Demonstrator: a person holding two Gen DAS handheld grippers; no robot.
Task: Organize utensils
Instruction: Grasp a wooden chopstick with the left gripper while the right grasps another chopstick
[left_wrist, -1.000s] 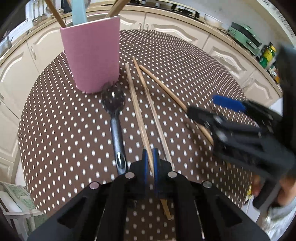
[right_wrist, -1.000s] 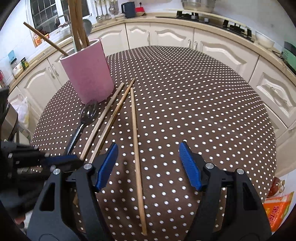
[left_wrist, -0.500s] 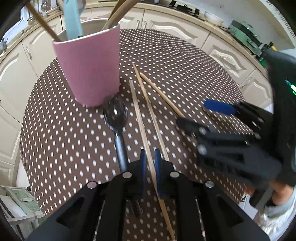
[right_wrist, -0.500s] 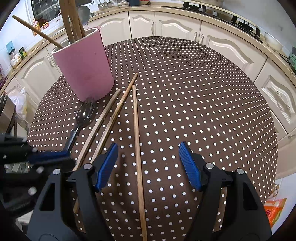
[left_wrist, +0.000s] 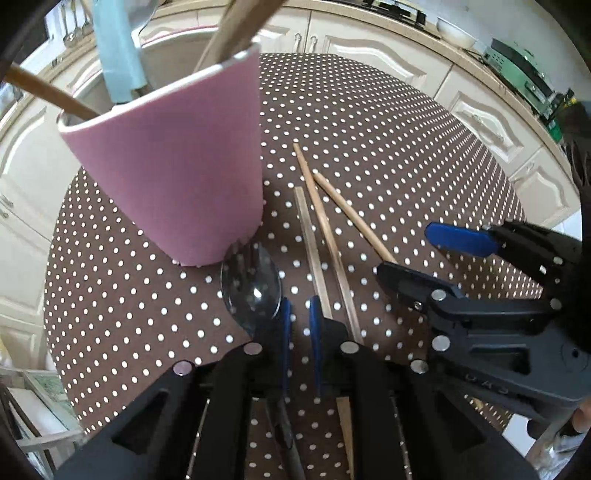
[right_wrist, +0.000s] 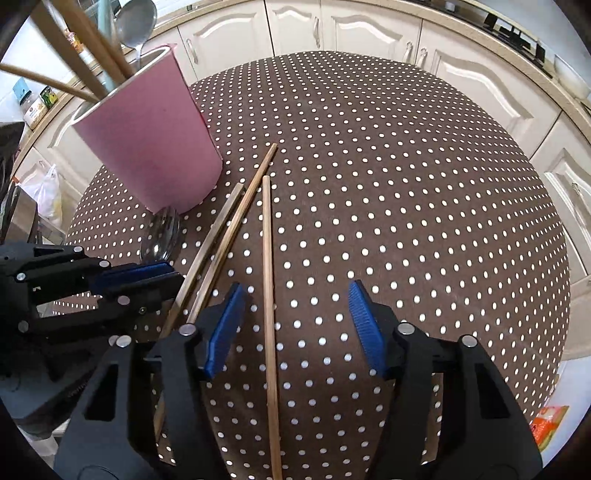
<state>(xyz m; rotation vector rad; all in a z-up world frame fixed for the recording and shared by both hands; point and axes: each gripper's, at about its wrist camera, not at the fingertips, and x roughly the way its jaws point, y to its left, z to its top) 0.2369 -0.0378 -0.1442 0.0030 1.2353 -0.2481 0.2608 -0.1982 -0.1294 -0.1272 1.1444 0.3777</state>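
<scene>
My right claw (right_wrist: 295, 328) straddles lone chopstick (right_wrist: 269, 295) on desk (right_wrist: 406, 184), jaws closing, not yet pinching. My left claw (left_wrist: 297, 325) nearly pressed together, empty, between spoon (left_wrist: 251, 291) and chopstick pair (left_wrist: 325, 236). Pink holder (left_wrist: 177, 177) near, likely destination.

On the table beyond the gripper tips: three chopsticks (right_wrist: 266, 258), one spoon (left_wrist: 253, 288), one pink holder (right_wrist: 155, 133).
</scene>
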